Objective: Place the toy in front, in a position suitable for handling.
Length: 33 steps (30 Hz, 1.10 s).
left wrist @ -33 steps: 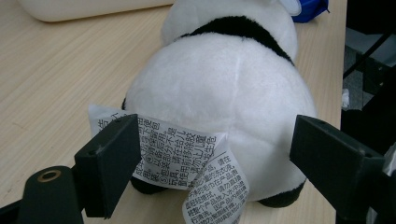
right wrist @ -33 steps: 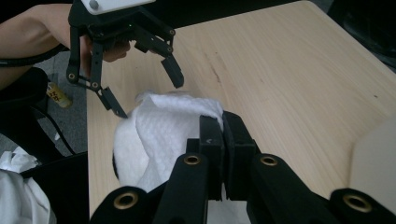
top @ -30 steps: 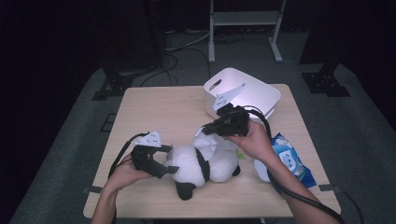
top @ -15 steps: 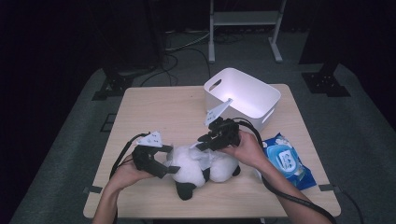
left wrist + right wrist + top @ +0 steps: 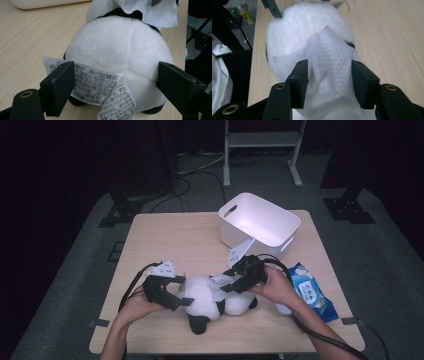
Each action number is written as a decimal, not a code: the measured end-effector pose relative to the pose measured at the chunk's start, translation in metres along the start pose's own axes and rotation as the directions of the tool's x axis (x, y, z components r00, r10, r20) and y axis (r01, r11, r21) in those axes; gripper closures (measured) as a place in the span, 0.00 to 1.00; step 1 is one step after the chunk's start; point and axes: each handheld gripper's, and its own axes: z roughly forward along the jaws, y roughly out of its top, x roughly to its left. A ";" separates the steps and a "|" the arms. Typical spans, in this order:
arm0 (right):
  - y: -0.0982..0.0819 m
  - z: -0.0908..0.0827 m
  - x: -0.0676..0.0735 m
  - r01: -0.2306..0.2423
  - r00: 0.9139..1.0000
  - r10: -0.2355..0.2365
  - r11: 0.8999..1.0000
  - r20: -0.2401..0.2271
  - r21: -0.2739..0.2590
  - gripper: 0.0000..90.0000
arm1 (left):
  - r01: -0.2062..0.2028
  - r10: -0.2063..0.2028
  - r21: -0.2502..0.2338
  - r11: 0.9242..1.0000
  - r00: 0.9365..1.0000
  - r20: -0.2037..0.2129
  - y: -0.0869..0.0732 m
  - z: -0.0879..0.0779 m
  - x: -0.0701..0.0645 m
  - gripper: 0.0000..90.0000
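A black-and-white panda plush (image 5: pixel 210 296) lies on the wooden table (image 5: pixel 170 240), near its front edge. My left gripper (image 5: pixel 181 295) grips its round white rear (image 5: pixel 117 50) from the left, with both pads pressed into the fur and the printed label (image 5: pixel 100 87). From the right, my right gripper (image 5: pixel 231 281) points down onto the plush. A white wet wipe (image 5: pixel 329 57) lies draped over the plush between its jaws, which have just been opening. The pads (image 5: pixel 299 75) stand clear of the wipe on both sides. The wipe's edge (image 5: pixel 160 12) hangs behind the panda's ears.
A white plastic bin (image 5: pixel 260 222) stands at the back right of the table. A blue pack of wipes (image 5: pixel 311 291) lies by the right hand. Cables trail from both grippers toward the table's front edge.
My right gripper has come down from in front of the bin onto the panda, and its jaws have opened off the wipe. The left gripper has kept still on the plush.
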 end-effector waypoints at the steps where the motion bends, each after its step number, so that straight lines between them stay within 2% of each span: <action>1: -0.001 0.001 0.001 0.000 1.000 0.000 1.000 0.002 0.005 0.55 | 0.002 -0.002 -0.002 1.000 1.000 -0.001 0.000 0.001 0.000 0.17; 5: -0.007 0.006 0.002 0.025 0.999 -0.026 0.999 0.027 0.028 0.62 | 0.005 -0.005 -0.007 1.000 1.000 0.001 0.001 0.003 0.001 0.17; 8: -0.010 0.010 0.001 -0.010 1.000 0.009 0.999 0.029 0.046 0.68 | 0.004 -0.004 -0.008 1.000 1.000 0.004 0.002 0.004 0.001 0.17; 12: -0.015 0.011 0.000 -0.047 0.999 0.046 0.998 0.016 0.040 0.76 | -0.005 0.005 -0.003 1.000 1.000 0.011 0.003 0.007 0.001 0.17; 15: -0.019 0.009 0.001 -0.083 0.997 0.083 0.996 0.003 0.041 0.79 | -0.028 0.028 -0.008 1.000 0.999 0.025 0.005 0.010 0.002 0.17; 20: -0.024 0.003 0.005 -0.123 0.992 0.124 0.991 -0.007 0.051 0.82 | -0.041 0.042 -0.023 0.999 0.997 0.057 0.009 0.015 0.006 0.17; 25: -0.031 -0.003 0.008 -0.141 0.990 0.142 0.989 -0.012 0.049 0.84 | -0.058 0.062 -0.040 0.997 0.993 0.105 0.011 0.018 0.009 0.17; 28: -0.032 -0.004 0.009 -0.143 0.990 0.143 0.989 -0.006 0.030 0.86 | -0.050 0.055 -0.043 0.998 0.993 0.108 0.009 0.018 0.010 0.17; 33: -0.024 -0.006 0.006 -0.145 0.989 0.145 0.989 -0.002 0.010 0.92 | -0.042 0.048 -0.054 0.998 0.992 0.113 0.006 0.017 0.012 0.17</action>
